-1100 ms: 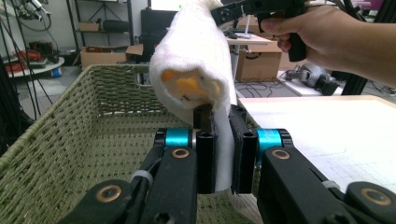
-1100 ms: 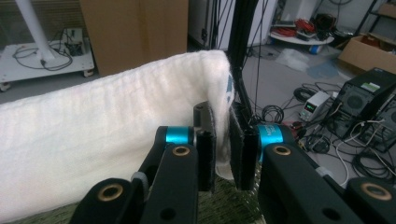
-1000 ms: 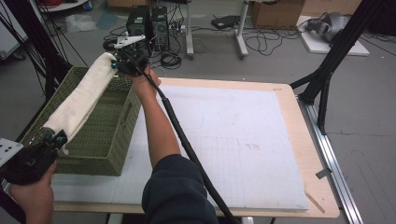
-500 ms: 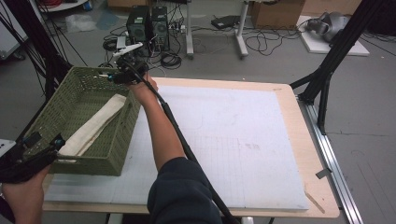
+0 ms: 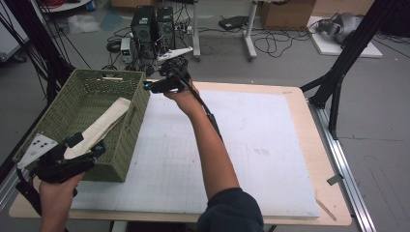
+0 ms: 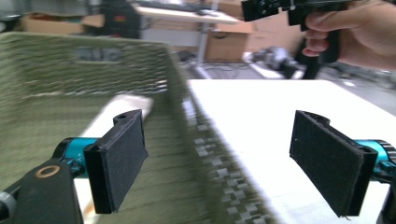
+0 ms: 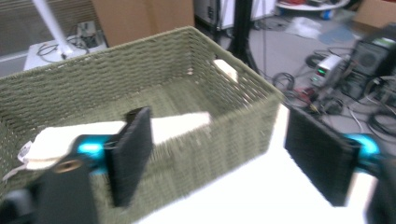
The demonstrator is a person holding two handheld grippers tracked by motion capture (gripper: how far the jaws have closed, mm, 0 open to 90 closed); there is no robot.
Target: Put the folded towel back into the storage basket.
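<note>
At the counter's [image 5: 300,159] left edge stands a green woven basket [image 5: 126,140], and in it lies the folded cream cloth [image 5: 101,126] — long and narrow, its long axis running from the basket's near left corner up toward the far right wall. The left hand-held gripper [image 5: 86,147] hangs at the basket's near rim, right by the cloth's near end; its jaws have just been opening and now stand wide, with nothing between them. In the left gripper view the basket's near wall passes between the pads [image 6: 122,156] and the cloth [image 6: 126,103] lies just beyond. The right hand-held gripper [image 5: 149,86] sits outside the basket's far right corner, over the counter, its jaws likewise just opened wide and empty; from it the cloth [image 7: 140,128] lies back across the wall, down inside.

So the left one is clearly the nearer, almost in line with the cloth's length — if the cloth needs another touch, that is the side to come from, I would judge.

The cloth's near end is partly hidden behind the left gripper and the basket rim, and both gripper views are blurred, so its folds are hard to read.
</note>
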